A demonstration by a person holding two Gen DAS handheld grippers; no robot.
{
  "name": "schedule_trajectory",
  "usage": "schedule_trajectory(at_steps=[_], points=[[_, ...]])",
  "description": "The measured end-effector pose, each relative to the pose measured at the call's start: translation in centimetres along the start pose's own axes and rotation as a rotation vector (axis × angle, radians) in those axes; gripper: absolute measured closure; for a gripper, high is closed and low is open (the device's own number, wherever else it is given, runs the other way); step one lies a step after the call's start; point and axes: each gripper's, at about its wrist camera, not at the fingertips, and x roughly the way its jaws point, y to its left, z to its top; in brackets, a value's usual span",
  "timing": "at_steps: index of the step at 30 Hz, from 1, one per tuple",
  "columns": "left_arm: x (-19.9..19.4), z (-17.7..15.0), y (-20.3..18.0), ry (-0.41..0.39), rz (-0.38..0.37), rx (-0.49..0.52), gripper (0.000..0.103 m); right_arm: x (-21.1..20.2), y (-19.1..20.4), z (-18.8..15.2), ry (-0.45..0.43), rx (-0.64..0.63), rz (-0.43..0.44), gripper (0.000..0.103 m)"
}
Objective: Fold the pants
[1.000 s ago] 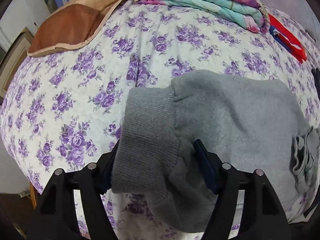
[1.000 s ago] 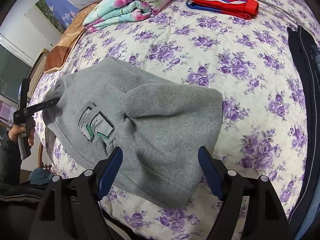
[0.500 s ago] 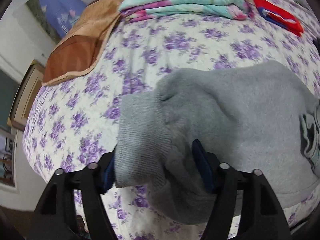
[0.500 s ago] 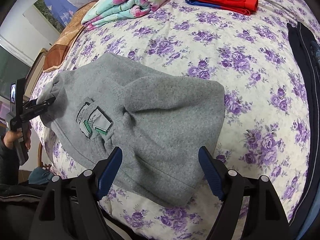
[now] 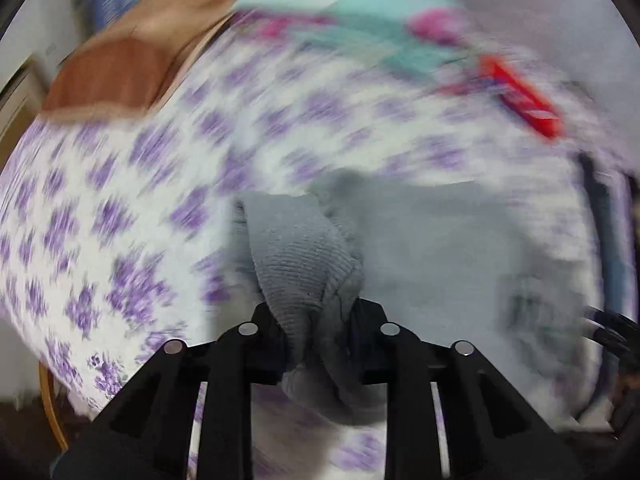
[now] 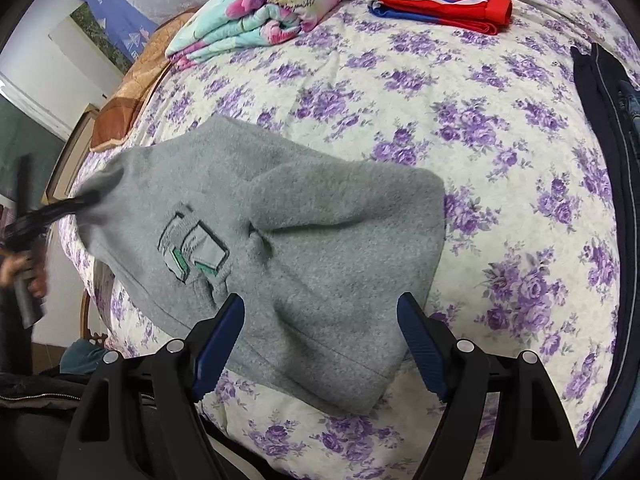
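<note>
The grey fleece pants [image 6: 280, 240] lie folded on the floral bed, with a green and grey patch [image 6: 194, 246] facing up. My left gripper [image 5: 318, 328] is shut on the ribbed cuff [image 5: 296, 256] of the pants; its view is heavily blurred. In the right wrist view the left gripper [image 6: 78, 204] shows at the pants' left corner, pulling the cloth to a point. My right gripper [image 6: 322, 340] is open and empty, its blue pads astride the near edge of the pants.
A folded turquoise floral quilt [image 6: 272, 12] and a brown pillow [image 6: 124, 108] lie at the bed's far side. Folded red shorts [image 6: 444, 2] lie far right. Dark clothes [image 6: 608, 160] lie along the right edge. The bed's near edge is just below my grippers.
My left gripper has shut on the ribbed cuff and is moving fast, blurring its view. The pants' left corner is drawn out. The right gripper has stayed open in place.
</note>
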Motion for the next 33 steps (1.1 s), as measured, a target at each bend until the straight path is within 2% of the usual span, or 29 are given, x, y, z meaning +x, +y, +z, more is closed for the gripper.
schedule_trajectory(at_steps=[2,3,4,8,10,12,13,14,16,17,18,19,21,24,26,27,28,30,31,33], points=[[-3.1,0.2,-3.3,-0.051,-0.127,0.050,0.081,-0.4,-0.2,0.4,-0.016,0.015,0.018,0.024],[-3.8,0.1,-5.7,-0.068,-0.181,0.117,0.081,-0.5,-0.3,0.7,-0.023,0.021,0.029,0.024],[-3.8,0.0,-7.1,-0.066,-0.205,0.155,0.081,-0.7,-0.3,0.9,-0.029,0.026,0.037,0.024],[0.9,-1.2,-15.4,0.073,-0.383,0.271,0.081,-0.7,0.1,1.6,-0.040,0.028,0.047,0.024],[4.4,-2.4,-18.4,0.170,-0.461,0.286,0.075,-0.6,0.2,1.8,-0.038,0.038,0.057,0.024],[6.5,-2.9,-19.6,0.247,-0.427,0.277,0.074,-0.6,0.0,2.0,-0.030,0.072,0.072,0.022],[6.3,-3.0,-20.0,0.247,-0.408,0.282,0.068,-0.7,-0.1,2.0,-0.028,0.090,0.077,0.018],[5.7,-3.0,-20.1,0.231,-0.419,0.292,0.063,-0.9,-0.3,2.0,-0.033,0.111,0.088,0.017],[3.5,-3.0,-19.9,0.186,-0.442,0.321,0.038,-1.4,-0.3,2.1,-0.046,0.123,0.115,0.016],[1.8,-2.7,-19.4,0.142,-0.449,0.336,0.031,-1.6,-0.2,2.1,-0.050,0.124,0.125,0.015],[0.2,-2.5,-18.8,0.094,-0.447,0.342,0.018,-1.7,0.0,2.2,-0.055,0.126,0.137,0.014],[-1.6,-2.1,-17.8,0.028,-0.434,0.339,0.011,-1.8,0.2,2.4,-0.057,0.128,0.149,0.013],[-3.4,-1.3,-16.1,-0.038,-0.412,0.310,0.011,-1.8,1.1,2.9,-0.057,0.122,0.185,0.012],[-4.9,0.2,-11.9,-0.101,-0.381,0.178,0.010,-1.7,3.3,4.0,-0.056,0.089,0.233,0.009],[-4.2,0.4,-8.1,-0.129,-0.308,0.050,0.008,-1.5,5.0,5.0,-0.053,0.060,0.262,0.007],[-3.8,0.4,-7.1,-0.121,-0.255,0.010,0.008,-1.4,5.8,5.4,-0.051,0.051,0.274,0.005],[-2.5,0.3,-5.4,-0.097,-0.166,-0.039,0.008,-1.1,6.6,5.9,-0.043,0.040,0.286,0.004],[-0.1,-0.5,-4.0,-0.053,-0.067,-0.064,0.008,-0.3,7.7,6.6,-0.018,0.049,0.318,0.004],[1.2,-1.1,-4.0,-0.025,-0.043,-0.063,0.008,0.0,8.0,6.8,-0.008,0.057,0.330,0.004],[3.8,-2.3,-4.5,0.037,-0.043,-0.032,0.008,1.4,8.7,7.4,0.029,0.086,0.366,0.004]])
